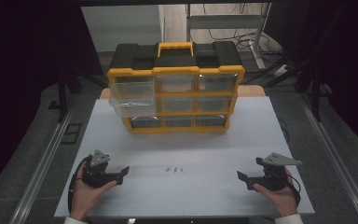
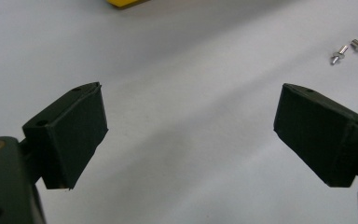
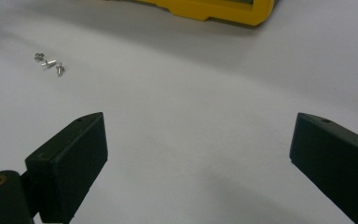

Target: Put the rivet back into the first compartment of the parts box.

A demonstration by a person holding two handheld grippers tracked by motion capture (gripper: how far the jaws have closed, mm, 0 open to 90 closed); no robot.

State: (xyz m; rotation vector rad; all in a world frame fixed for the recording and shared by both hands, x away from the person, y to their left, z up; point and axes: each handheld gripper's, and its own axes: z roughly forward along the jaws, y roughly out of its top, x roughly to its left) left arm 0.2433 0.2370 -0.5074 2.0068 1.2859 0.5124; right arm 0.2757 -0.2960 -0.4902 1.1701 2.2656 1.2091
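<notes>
Both tools, left tool and right tool, rest near the counter's near corners with jaws spread and empty. We keep them flanking the screws at mid-counter, likely to reach in; the organizer stands at the far edge.

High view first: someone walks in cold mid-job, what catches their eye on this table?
The yellow and black drawer organizer at the far middle of the white table stands out first, its top-left drawer pulled out. Next, the tiny metal screws lie loose at the table's centre, between the left claw and the right claw. Both claws sit open near the front edge.
</notes>
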